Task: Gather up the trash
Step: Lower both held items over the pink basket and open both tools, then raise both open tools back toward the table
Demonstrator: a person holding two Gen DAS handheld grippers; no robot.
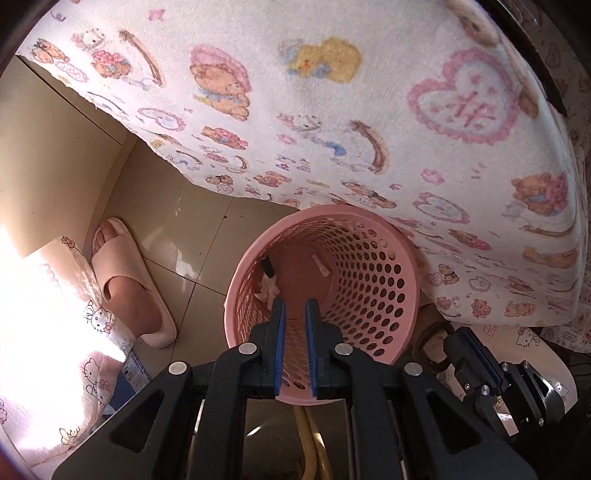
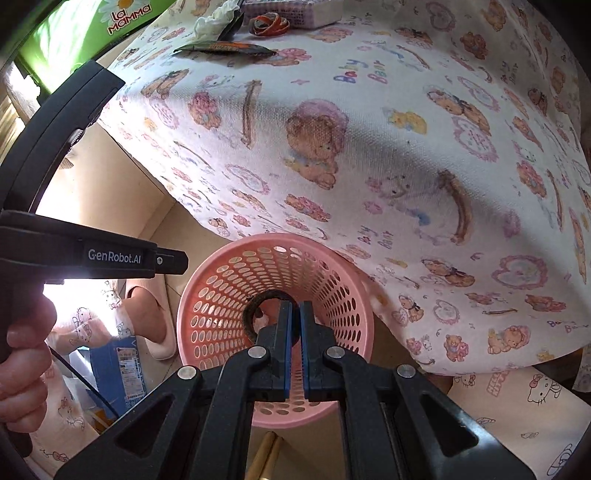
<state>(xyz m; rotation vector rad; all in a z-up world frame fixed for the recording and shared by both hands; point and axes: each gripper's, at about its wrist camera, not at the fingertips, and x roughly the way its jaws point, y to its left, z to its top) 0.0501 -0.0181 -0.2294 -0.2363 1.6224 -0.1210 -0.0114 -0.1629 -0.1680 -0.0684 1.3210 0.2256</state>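
Between the right gripper's (image 2: 295, 314) clenched jaws hangs a dark ring (image 2: 255, 314), poised over the pink basket (image 2: 221, 314) for disposal, while the left gripper (image 1: 295, 314), jaws slightly parted and empty, waits above that basket beside the table (image 2: 369, 110).

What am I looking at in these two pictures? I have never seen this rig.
A person holds two hand-operated grippers, each with a fisheye camera looking along its fingers. The left view shows the left gripper above a pink basket with some scraps inside. The right view shows the right gripper over the same basket, pinching a dark ring. Up on the cloth-covered table lie a dark wrapper, a crumpled tissue and an orange band. The left gripper holds nothing.
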